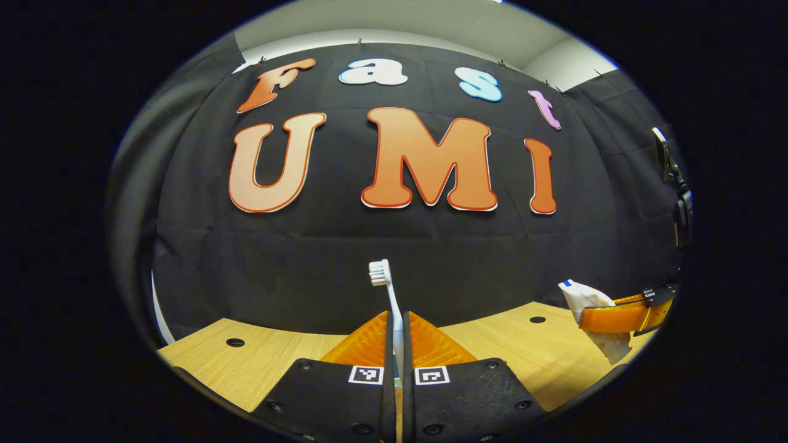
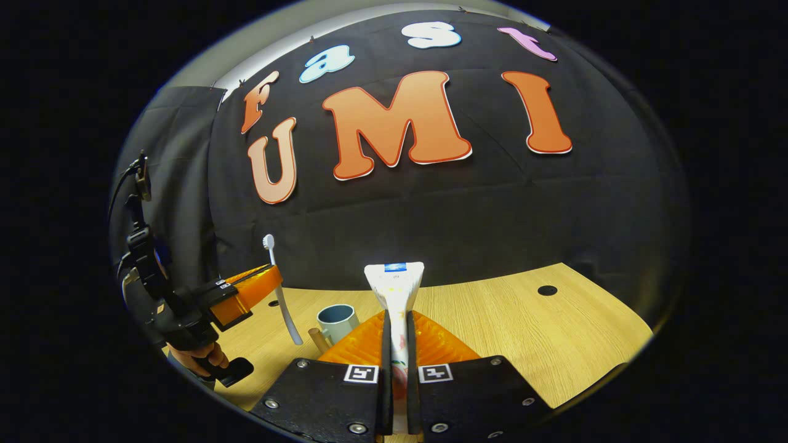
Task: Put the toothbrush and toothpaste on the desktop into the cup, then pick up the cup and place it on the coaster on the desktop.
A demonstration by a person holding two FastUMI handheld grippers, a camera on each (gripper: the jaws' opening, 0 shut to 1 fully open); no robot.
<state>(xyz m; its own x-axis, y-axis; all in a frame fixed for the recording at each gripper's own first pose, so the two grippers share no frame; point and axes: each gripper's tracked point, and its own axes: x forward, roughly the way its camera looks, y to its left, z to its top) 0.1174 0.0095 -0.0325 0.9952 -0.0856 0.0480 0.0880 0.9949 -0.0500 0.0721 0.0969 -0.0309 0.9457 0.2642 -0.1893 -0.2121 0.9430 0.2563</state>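
Both my grippers clamp items above the wooden desktop (image 2: 523, 326): left gripper (image 1: 398, 335) pinches the upright toothbrush (image 1: 386, 289), right gripper (image 2: 398, 335) pinches the toothpaste (image 2: 394, 289), and the cup (image 2: 337, 321) stands farther off between them.

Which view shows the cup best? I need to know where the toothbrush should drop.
The right gripper view: the cup stands upright on the desktop, open mouth visible, just beyond the right gripper and beside the toothbrush held by the left gripper. The left gripper view gives nothing of the cup.
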